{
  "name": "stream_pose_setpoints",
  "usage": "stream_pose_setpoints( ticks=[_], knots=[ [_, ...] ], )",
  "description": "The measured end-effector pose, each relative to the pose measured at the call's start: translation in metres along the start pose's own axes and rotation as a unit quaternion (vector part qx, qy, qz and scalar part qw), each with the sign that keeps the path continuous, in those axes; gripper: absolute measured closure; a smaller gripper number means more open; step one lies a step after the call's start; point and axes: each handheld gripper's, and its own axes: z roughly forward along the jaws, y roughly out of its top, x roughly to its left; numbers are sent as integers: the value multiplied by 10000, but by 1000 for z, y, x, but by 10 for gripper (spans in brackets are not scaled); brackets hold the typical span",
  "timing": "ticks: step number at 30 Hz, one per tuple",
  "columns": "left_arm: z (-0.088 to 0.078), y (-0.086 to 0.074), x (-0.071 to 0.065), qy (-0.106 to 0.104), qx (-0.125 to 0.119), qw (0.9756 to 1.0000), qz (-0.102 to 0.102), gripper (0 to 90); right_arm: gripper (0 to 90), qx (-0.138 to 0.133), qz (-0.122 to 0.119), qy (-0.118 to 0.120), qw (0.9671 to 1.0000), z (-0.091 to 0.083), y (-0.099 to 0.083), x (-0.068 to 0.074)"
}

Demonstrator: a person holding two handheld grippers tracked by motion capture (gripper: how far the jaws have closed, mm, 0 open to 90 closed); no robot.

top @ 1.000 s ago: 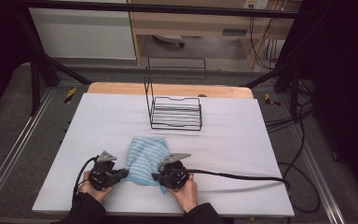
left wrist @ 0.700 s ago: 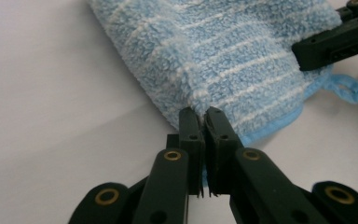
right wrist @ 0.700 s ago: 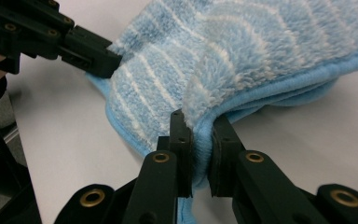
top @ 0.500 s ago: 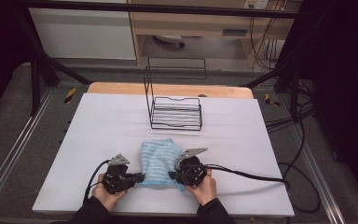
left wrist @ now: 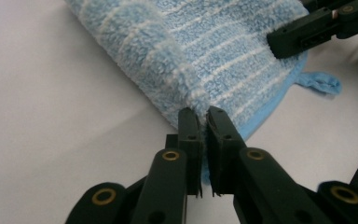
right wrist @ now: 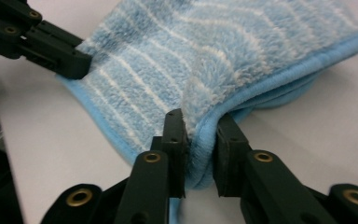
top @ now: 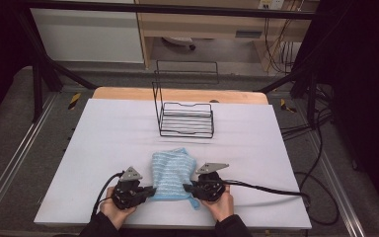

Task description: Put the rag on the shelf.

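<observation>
White desk, lower centre: folded blue towel is clamped at 2 edges by left hand-held gripper and right hand-held gripper, jaws just easing; release judged next.

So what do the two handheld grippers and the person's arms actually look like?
The left gripper and right gripper are black, each topped by a grey three-cornered plate and trailing a black cable. Up close, the flat black jaws hinge on brass-coloured rivets. The person wears dark sleeves.
</observation>
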Motion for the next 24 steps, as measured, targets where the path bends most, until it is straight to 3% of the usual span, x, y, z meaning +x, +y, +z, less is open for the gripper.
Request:
stream_pose_setpoints(
  ticks=[3,6,9,13,18,21,24],
  knots=[
    [-2,1,2,-1,-27,10000,-9,792,688,-18,21,-26,10000,4,2,-3],
    [-11,7,8,92,-205,9997,27,652,542,-136,-159,-179,9996,-3,5,-4],
    [-17,18,19,291,-396,9988,-56,549,410,-446,-344,-374,9977,-15,13,-9],
    [-11,37,35,388,-412,9979,-307,471,400,-688,-74,-476,9965,-16,31,-25],
    [13,48,46,483,-165,9980,-381,502,467,-563,288,-504,9967,11,42,-45],
    [22,45,50,451,82,9979,-465,623,513,-443,302,-581,9969,25,39,-51],
    [25,42,49,417,142,9982,-419,713,550,-512,226,-570,9968,32,37,-54]
  ],
)
